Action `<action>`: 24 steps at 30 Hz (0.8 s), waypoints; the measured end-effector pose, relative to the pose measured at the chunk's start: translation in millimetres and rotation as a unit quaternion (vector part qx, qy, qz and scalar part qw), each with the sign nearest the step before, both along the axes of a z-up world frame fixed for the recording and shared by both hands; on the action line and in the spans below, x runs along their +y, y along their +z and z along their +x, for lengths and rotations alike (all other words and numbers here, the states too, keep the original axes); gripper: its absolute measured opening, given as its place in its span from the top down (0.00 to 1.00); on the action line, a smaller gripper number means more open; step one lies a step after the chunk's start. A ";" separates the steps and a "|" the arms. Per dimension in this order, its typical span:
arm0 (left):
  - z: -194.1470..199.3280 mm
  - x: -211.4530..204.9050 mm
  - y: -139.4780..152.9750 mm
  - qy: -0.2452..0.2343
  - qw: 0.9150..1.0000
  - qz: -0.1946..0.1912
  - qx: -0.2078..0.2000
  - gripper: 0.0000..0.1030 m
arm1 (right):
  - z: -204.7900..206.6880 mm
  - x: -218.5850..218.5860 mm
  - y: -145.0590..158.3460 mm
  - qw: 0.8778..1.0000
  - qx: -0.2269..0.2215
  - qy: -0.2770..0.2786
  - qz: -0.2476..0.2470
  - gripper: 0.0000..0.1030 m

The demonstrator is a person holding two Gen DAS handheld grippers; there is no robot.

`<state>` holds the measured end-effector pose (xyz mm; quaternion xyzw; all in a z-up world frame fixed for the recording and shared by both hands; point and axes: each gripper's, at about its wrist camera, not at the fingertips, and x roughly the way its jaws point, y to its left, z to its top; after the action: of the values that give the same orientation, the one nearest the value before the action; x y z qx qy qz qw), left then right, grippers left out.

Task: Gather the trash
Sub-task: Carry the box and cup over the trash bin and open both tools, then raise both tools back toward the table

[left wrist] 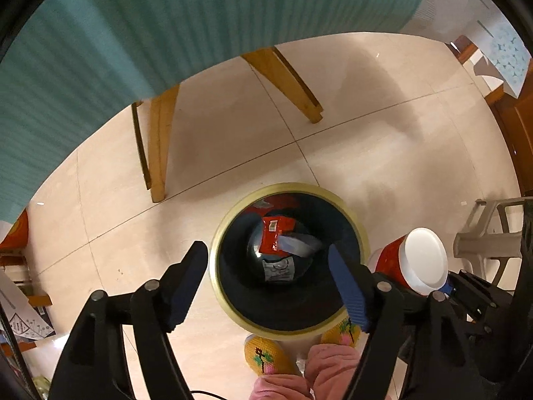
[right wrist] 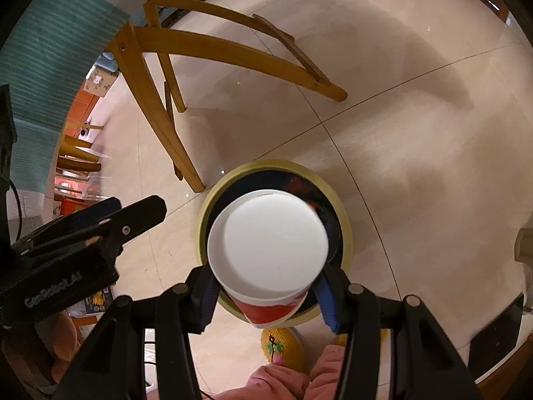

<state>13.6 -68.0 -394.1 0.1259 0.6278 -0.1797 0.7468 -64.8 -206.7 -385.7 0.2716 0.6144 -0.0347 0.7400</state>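
Clamped on the red and white paper cup, the right gripper holds it base-forward directly above the mouth of the trash bin, its blue pads pressed against the cup's sides; the left gripper hangs beside it over the same bin with its jaws spread wide and nothing between them. Going from the biggest things down: one teal cloth-covered table fills the upper part of the left view, one wooden chair stands on the tiled floor beyond the bin, and the person's two yellow knitted slippers sit just beside the bin's near rim. One bin is in view, dark-lined with a pale yellow rim. Inside it lie one red wrapper and some grey and labelled packaging under it, so part of the collecting looks done. I judge the cup is the item in hand, poised for release; whether more trash remains elsewhere cannot be told from these views.
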 end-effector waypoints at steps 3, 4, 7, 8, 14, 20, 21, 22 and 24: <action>0.2 1.1 2.8 0.010 1.000 0.007 -0.007 0.25 | 6.0 6.9 -2.7 1.000 0.000 0.011 -0.002 0.51; 0.7 4.1 4.7 0.016 1.000 0.009 -0.012 0.25 | 8.5 9.0 -3.3 1.000 0.000 0.013 -0.004 0.50; 3.6 16.8 8.6 0.030 0.999 0.011 -0.020 0.25 | 16.8 16.0 -6.6 1.000 0.003 0.024 -0.005 0.50; 4.1 20.0 10.0 0.035 0.999 0.012 -0.022 0.24 | 19.5 18.0 -7.4 1.000 0.005 0.027 -0.005 0.49; 4.7 37.5 18.1 0.059 0.998 0.014 -0.027 0.18 | 34.2 30.0 -11.2 0.999 0.013 0.052 -0.001 0.46; 3.5 44.8 35.8 0.073 0.997 0.015 -0.030 0.18 | 33.4 36.8 0.6 0.998 0.003 0.062 -0.014 0.26; 2.8 46.1 40.3 0.075 0.997 0.015 -0.030 0.18 | 33.1 36.4 2.5 0.998 0.004 0.062 -0.015 0.26; 2.3 47.9 45.0 0.077 0.996 0.014 -0.029 0.18 | 32.3 36.3 6.1 0.998 0.005 0.061 -0.017 0.26; 1.0 49.8 55.0 0.083 0.996 0.014 -0.028 0.18 | 31.0 34.8 15.3 0.998 0.008 0.060 -0.019 0.26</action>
<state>14.6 -18.2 -339.2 0.0888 0.6172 -0.1047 0.7747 -33.9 -171.8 -370.4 0.2204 0.6350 -0.0042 0.7404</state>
